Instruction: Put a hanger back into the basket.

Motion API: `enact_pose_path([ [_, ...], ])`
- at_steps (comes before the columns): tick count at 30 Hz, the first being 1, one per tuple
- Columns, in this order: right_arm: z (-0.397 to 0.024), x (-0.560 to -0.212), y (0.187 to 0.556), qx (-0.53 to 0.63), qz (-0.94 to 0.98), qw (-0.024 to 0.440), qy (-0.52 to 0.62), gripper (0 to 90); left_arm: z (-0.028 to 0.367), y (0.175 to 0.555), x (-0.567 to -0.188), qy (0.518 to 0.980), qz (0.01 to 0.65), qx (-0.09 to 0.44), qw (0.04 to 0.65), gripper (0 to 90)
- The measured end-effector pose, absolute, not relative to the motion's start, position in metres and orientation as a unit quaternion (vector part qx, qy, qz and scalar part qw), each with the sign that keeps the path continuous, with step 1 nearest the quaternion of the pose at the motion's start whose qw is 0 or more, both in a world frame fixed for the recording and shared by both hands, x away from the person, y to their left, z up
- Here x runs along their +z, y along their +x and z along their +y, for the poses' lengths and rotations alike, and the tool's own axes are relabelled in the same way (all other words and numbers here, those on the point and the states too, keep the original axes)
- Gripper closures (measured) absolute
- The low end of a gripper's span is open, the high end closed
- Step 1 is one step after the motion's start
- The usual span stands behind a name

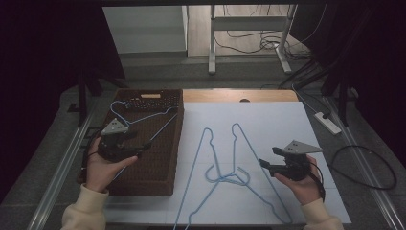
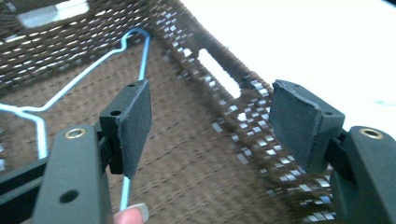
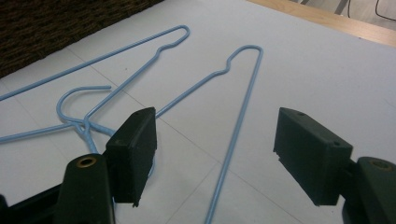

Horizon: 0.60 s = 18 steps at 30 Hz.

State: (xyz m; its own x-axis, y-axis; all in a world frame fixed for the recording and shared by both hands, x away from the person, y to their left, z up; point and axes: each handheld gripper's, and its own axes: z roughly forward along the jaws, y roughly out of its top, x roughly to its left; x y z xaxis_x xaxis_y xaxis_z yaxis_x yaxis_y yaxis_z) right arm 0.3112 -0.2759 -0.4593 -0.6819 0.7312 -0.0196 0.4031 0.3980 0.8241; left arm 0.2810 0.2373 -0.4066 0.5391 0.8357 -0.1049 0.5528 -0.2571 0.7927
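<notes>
the left gripper [image 1: 143,147] hangs wide open and empty over the brown woven basket [image 1: 173,143], where a light-blue wire hanger [image 1: 143,117] lies stowed; the right gripper [image 1: 267,158], open and empty, faces two more tangled light-blue wire hangers [image 1: 225,175] on the white table [image 1: 287,120].

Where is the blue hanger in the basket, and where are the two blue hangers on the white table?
hanger in the basket [image 1: 143,117], high view, on its wire arm.
left hanger on the table [image 1: 197,158], high view, on its long side wire.
right hanger on the table [image 1: 256,155], high view, on its long side wire.
</notes>
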Motion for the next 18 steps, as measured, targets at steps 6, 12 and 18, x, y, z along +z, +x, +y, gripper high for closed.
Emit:
enact_pose_path([
  [6,-0.275,-0.460,0.311,0.422,0.815,0.190,0.347,30.4,0.230,0.266,-0.409,0.765,0.431,0.165,0.450,30.6],
  [12,-0.277,-0.462,0.312,0.419,0.817,0.189,0.349,30.4,0.217,0.255,-0.415,0.770,0.410,0.165,0.461,30.2],
  [18,-0.278,-0.463,0.312,0.419,0.818,0.185,0.349,30.4,0.208,0.249,-0.417,0.775,0.394,0.160,0.467,30.2],
])
